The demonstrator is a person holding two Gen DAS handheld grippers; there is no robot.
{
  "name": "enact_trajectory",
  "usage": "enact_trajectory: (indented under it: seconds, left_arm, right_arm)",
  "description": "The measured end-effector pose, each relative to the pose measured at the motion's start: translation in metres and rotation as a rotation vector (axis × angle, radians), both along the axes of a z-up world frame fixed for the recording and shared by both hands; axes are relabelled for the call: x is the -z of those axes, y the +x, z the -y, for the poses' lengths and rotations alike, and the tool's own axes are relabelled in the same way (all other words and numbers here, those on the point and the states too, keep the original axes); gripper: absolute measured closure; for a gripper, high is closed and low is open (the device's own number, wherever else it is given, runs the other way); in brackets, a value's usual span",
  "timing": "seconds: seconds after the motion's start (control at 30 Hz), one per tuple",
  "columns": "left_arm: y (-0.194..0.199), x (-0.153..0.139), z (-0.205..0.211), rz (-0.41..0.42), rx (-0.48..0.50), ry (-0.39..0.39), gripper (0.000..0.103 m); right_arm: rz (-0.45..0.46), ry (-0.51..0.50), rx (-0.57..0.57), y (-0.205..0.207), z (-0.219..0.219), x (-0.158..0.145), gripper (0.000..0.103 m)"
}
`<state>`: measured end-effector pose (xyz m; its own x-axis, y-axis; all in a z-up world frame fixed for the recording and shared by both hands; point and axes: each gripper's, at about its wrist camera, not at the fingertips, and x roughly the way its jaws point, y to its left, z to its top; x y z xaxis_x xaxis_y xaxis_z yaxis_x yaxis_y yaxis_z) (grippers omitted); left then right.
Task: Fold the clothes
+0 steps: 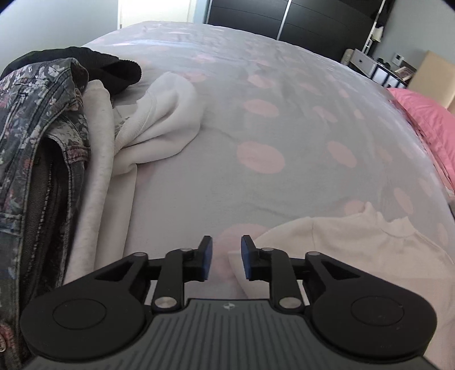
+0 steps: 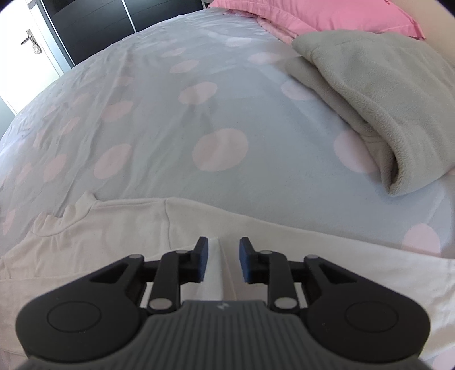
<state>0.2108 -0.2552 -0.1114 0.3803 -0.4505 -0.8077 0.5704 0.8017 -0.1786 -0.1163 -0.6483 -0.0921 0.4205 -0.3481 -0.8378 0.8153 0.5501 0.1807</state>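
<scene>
A cream sweatshirt [image 2: 113,230] lies flat on the bed at the near edge, its collar [image 2: 71,216] pointing away from me. It also shows in the left wrist view [image 1: 355,250] at the lower right. My left gripper [image 1: 226,257] is open and empty, just above the sweatshirt's left edge. My right gripper [image 2: 223,259] is open over the sweatshirt, with a raised fold of cream cloth [image 2: 216,273] standing between the jaws.
The bed cover [image 2: 199,113] is grey with pink dots. A pile of clothes lies at the left: floral denim [image 1: 37,136], a black garment [image 1: 113,68], a white sweatshirt [image 1: 162,119]. A folded grey fleece [image 2: 384,94] and pink pillows [image 2: 327,14] lie at the right.
</scene>
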Motion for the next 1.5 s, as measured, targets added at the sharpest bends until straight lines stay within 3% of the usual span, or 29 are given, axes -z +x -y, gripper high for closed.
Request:
enact_trajectory:
  seconds: [0.23,0.3,0.33,0.4,0.5,0.6,0.8,1.07,1.2,1.37,1.5]
  left_arm:
    - [-0.041,-0.004,-0.004,-0.042,0.127,-0.021,0.084]
    - [-0.051,0.008,0.001,-0.058,0.125,0.024,0.088]
    - [-0.054,0.016,0.0,-0.073,0.11,0.065,0.096]
    - [-0.059,0.027,-0.002,-0.097,0.085,0.13,0.096]
    - [-0.059,0.023,-0.011,-0.106,0.068,0.149,0.096]
    - [-0.058,0.02,-0.023,-0.058,0.019,0.246,0.097]
    - [-0.061,-0.003,-0.047,-0.085,-0.029,0.125,0.097]
    - [-0.103,-0.048,-0.032,0.063,0.038,0.05,0.091]
    - [-0.118,-0.06,-0.028,0.084,0.084,0.054,0.091]
    - [-0.129,-0.07,-0.032,0.113,0.103,0.067,0.069]
    - [-0.133,-0.077,-0.036,0.139,0.095,0.068,0.066]
  right_arm:
    - [0.003,0.004,-0.022,-0.011,-0.011,-0.01,0.076]
    - [0.004,0.001,-0.035,-0.014,-0.015,-0.013,0.076]
    - [0.006,0.0,-0.041,-0.016,-0.017,-0.015,0.076]
    - [0.009,-0.003,-0.052,-0.02,-0.021,-0.02,0.076]
    - [0.012,-0.014,-0.062,-0.028,-0.025,-0.027,0.076]
    - [0.016,-0.021,-0.064,-0.038,-0.027,-0.033,0.075]
    - [0.005,-0.025,-0.02,-0.069,-0.025,-0.042,0.069]
    - [-0.03,-0.038,0.139,-0.138,-0.007,-0.044,0.065]
    - [-0.047,-0.031,0.251,-0.185,0.006,-0.046,0.065]
    - [-0.067,-0.049,0.356,-0.242,0.017,-0.054,0.059]
    - [-0.111,-0.105,0.41,-0.279,0.027,-0.062,0.054]
